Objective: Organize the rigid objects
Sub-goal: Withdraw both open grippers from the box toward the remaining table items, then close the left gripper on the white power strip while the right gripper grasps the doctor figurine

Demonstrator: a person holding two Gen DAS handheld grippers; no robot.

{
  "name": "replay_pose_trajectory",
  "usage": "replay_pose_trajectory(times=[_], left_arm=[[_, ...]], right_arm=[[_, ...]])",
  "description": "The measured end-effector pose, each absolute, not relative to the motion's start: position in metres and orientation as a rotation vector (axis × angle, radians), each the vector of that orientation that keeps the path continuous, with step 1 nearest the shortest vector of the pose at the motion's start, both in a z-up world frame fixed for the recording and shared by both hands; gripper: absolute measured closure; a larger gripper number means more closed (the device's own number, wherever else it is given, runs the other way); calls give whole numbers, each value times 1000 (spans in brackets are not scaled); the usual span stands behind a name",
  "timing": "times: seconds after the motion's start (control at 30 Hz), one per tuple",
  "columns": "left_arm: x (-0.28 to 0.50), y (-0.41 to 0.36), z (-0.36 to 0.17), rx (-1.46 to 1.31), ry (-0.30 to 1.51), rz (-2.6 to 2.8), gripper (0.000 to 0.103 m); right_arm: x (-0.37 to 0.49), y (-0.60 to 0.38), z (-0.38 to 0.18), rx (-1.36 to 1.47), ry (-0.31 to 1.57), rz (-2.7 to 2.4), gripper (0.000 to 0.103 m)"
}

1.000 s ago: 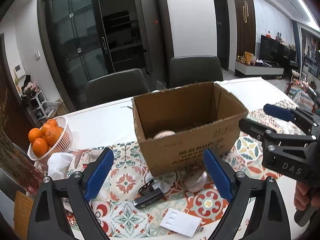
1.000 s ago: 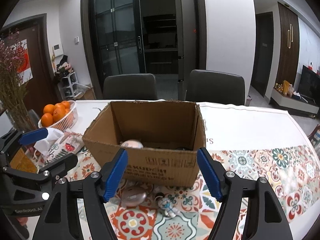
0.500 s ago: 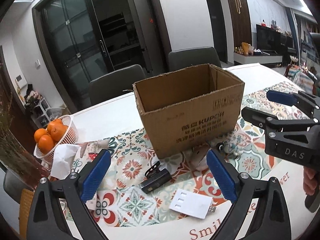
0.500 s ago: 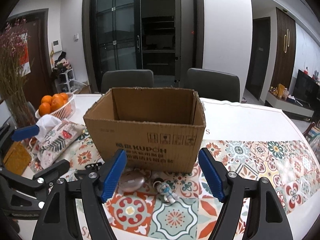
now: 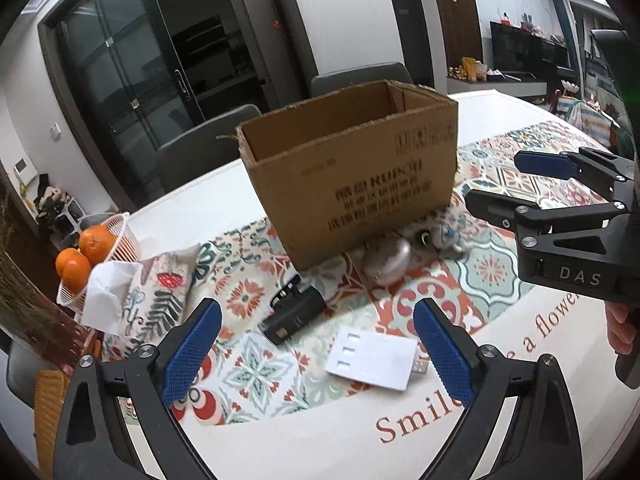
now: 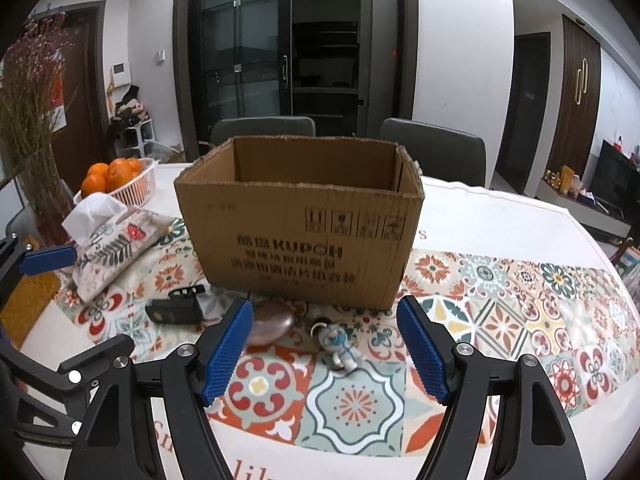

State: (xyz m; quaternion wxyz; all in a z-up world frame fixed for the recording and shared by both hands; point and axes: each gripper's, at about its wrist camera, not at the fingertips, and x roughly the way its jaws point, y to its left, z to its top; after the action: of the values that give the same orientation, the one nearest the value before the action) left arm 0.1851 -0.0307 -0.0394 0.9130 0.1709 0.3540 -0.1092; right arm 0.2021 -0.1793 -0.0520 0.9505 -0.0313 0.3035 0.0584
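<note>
Hovering over the near edge of the worktop [image 6: 500,216], both grippers empty. Left gripper [image 5: 318,354]: jaws spread wide, have just been opening, nothing between them; white card [image 5: 372,357] lies on the patterned cloth in the gap between the jaws, not touched. Black device [image 5: 294,314] sits just beyond the card, toward the left jaw. Right gripper [image 6: 324,354]: jaws apart, just been opening a bit, nothing clamped; small astronaut figure [image 6: 340,344] lies on the cloth between them, apart from both. Silver mouse [image 6: 270,322] just behind the left jaw tip, partly hidden. Cardboard box [image 6: 300,224] stands open-topped mid-worktop, upright; mouse, figure and black device lie close along its near side. Fruit basket [image 6: 132,190] and tissue pouch [image 6: 108,248] toward the far left corner.
</note>
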Motion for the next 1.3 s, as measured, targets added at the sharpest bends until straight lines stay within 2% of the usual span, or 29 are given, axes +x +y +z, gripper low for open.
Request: replay_pose_trajectory(times=[0.77, 1.3], left_arm=[[178, -31, -101, 399, 866, -385, 5], [199, -33, -126, 392, 934, -473, 7]], right_arm=[[198, -161, -93, -243, 588, 80, 28], [227, -154, -121, -295, 657, 130, 28]])
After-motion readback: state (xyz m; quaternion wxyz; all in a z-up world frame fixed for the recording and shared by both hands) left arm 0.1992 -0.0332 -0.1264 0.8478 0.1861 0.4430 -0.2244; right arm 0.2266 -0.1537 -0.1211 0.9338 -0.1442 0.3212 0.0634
